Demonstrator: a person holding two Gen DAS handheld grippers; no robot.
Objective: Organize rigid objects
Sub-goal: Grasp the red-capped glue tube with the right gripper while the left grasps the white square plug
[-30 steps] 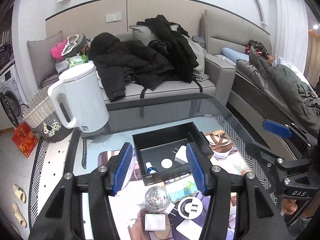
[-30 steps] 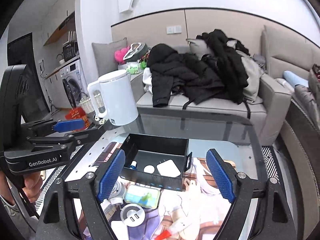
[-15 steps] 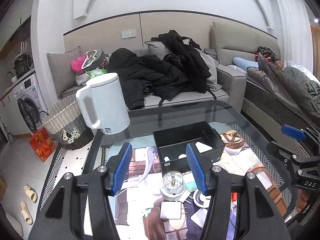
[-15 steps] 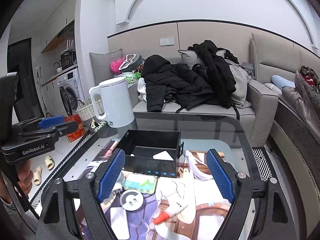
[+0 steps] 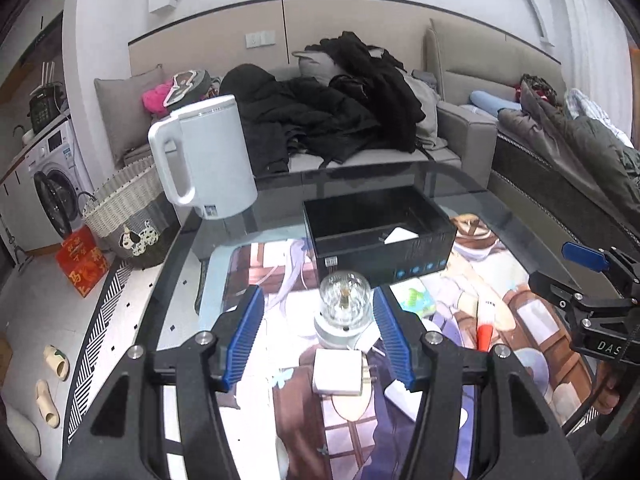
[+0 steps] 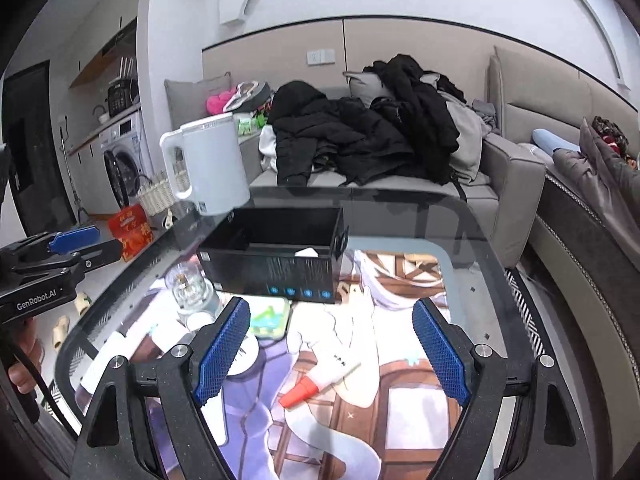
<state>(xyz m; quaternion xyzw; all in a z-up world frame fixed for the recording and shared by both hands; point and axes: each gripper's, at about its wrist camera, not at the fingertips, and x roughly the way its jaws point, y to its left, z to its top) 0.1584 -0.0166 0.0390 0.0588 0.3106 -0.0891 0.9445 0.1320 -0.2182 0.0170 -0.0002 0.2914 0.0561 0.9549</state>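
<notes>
Left gripper (image 5: 318, 334): jaws were set part-open, with the clear bulb (image 5: 345, 295) seen between the blue pads; no pad contact could be made out.
Right gripper (image 6: 330, 350): jaws were held wide apart, nothing between the pads; only the picture mat (image 6: 400, 364) and a red-capped tube (image 6: 320, 380) were seen below.
Hidden or cut off: the near table area was covered by both grippers' black frames; the white plug adapter (image 5: 337, 372) was seen only partly, lying near the bulb's base; a flat white piece under the left gripper's right finger was cut off and could not be identified.
Black box (image 5: 378, 234): it was placed open-topped beyond the bulb; one white item (image 5: 400, 235) showed over its near wall, the rest of its contents being hidden.
Green-and-white pack (image 6: 272, 316): it was laid just in front of the box, beside the bulb.
Edges and room: the glass table (image 6: 460, 232) rim was seen curving round left and far; bare mat lay open to the right of the box.
Surroundings: a white kettle (image 5: 204, 160) stood at the far left corner, well apart from the box; a sofa (image 6: 508, 172) heaped with dark clothes (image 6: 360, 136) was seen behind.
</notes>
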